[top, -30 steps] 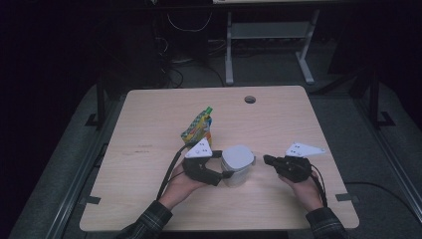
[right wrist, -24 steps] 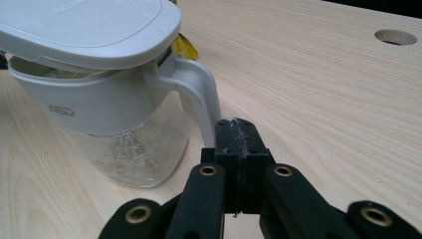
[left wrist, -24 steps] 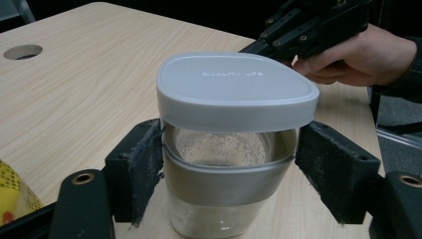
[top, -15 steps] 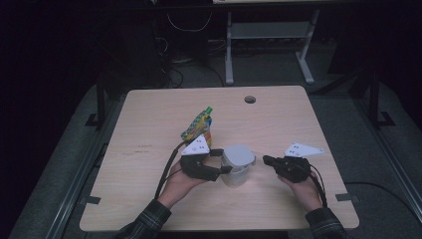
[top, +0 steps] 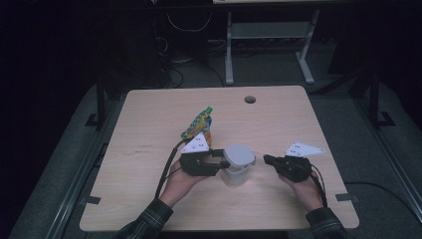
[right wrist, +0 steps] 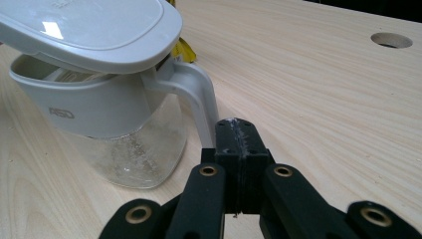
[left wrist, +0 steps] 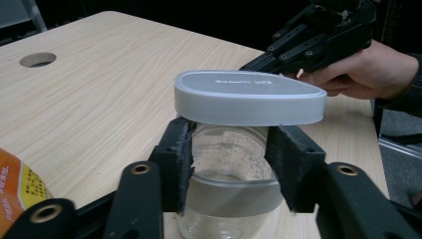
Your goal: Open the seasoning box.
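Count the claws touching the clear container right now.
1. The left claw grips the clear container just under its tilted grey lid. The right claw, shut and empty, sits just short of the handle.

Your left gripper (left wrist: 229,164) clamps a clear glossy jar (left wrist: 231,199), its wall speckled with fine residue, under a matt grey plastic lid (left wrist: 249,97). The 2 jaws wear rough black foam pads (left wrist: 179,164). The table (top: 278,119) is pale matt wood grain. Your right gripper (right wrist: 239,149) is black plastic with brass-coloured rivets.
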